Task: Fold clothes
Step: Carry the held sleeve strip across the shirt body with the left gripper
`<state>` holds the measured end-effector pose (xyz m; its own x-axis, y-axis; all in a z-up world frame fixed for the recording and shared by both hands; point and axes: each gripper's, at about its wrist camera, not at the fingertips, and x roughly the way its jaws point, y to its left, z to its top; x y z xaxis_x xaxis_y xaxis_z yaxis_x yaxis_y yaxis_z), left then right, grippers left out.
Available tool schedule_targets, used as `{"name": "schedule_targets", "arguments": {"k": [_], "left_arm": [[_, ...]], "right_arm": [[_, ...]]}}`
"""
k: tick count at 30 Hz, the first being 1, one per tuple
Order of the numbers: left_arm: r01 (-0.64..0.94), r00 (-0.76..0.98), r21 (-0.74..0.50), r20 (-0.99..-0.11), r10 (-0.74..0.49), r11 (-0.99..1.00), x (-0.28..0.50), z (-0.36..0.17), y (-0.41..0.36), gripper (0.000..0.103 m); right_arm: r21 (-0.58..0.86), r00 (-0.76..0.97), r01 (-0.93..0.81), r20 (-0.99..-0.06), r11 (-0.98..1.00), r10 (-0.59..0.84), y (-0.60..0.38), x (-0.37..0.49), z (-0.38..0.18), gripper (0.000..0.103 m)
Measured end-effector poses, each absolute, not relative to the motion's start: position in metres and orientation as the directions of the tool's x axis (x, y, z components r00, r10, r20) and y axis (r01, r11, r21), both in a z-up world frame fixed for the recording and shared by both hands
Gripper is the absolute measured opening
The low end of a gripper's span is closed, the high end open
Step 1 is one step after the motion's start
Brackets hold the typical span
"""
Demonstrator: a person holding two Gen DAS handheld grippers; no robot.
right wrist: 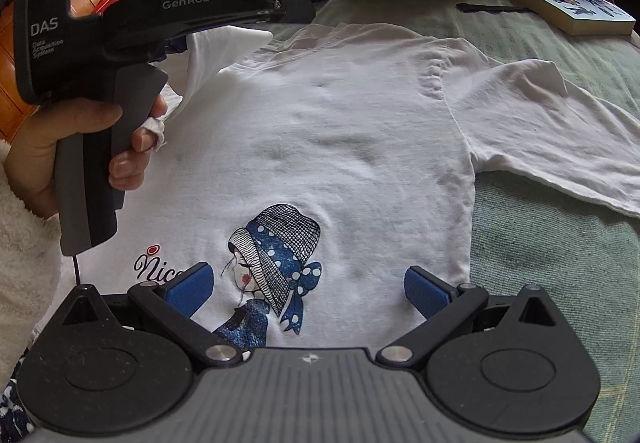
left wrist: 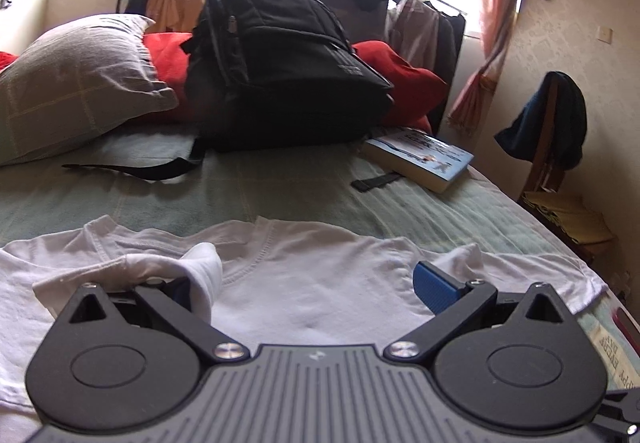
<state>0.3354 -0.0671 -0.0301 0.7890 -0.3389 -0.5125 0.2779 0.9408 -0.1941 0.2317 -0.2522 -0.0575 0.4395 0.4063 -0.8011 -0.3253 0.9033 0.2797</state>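
1. Left wrist view: fingers of the left gripper (left wrist: pixel 316 289) stand wide apart over the white T-shirt (left wrist: pixel 304 283). White fabric is draped over the left blue pad and hides it; whether that cloth is caught cannot be told. The right pad (left wrist: pixel 436 285) is bare.
2. Left wrist view: the T-shirt lies flat on the green bedspread (left wrist: pixel 280 195), collar toward the far end of the bed. Beyond it rest a black backpack (left wrist: pixel 280 71), a grey pillow (left wrist: pixel 76 83), a red cushion (left wrist: pixel 404 83) and a book (left wrist: pixel 424 159). A chair (left wrist: pixel 548 147) with dark cloth over its back stands beside the bed at right.
3. Right wrist view: fingers of the right gripper (right wrist: pixel 308 289) are spread, holding nothing, above the lower part of the T-shirt (right wrist: pixel 340 123), either side of a printed figure in a blue hat (right wrist: pixel 276 263).
4. Right wrist view: a hand (right wrist: pixel 80 135) grips the handle of the left gripper (right wrist: pixel 224 23) at upper left, above the shirt's shoulder, where fabric rises toward its fingers. One sleeve lies spread on the bedspread (right wrist: pixel 560 283) at right; the book (right wrist: pixel 568 7) lies farther up.
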Motion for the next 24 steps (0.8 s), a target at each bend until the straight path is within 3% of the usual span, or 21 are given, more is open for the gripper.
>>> {"name": "schedule_targets", "arguments": {"k": [8, 24], "left_arm": [[0.340, 0.758, -0.141, -0.544, -0.359, 0.930, 0.328, -0.045, -0.090, 0.102], [0.388, 0.658, -0.203, -0.622, -0.425, 0.899, 0.330, -0.072, -0.096, 0.102]], "right_arm": [[0.277, 0.445, -0.308, -0.803, 0.910, 0.395, -0.257, 0.233, -0.058, 0.103], [0.272, 0.461, -0.279, -0.803, 0.921, 0.377, -0.266, 0.233, -0.056, 0.103]]}}
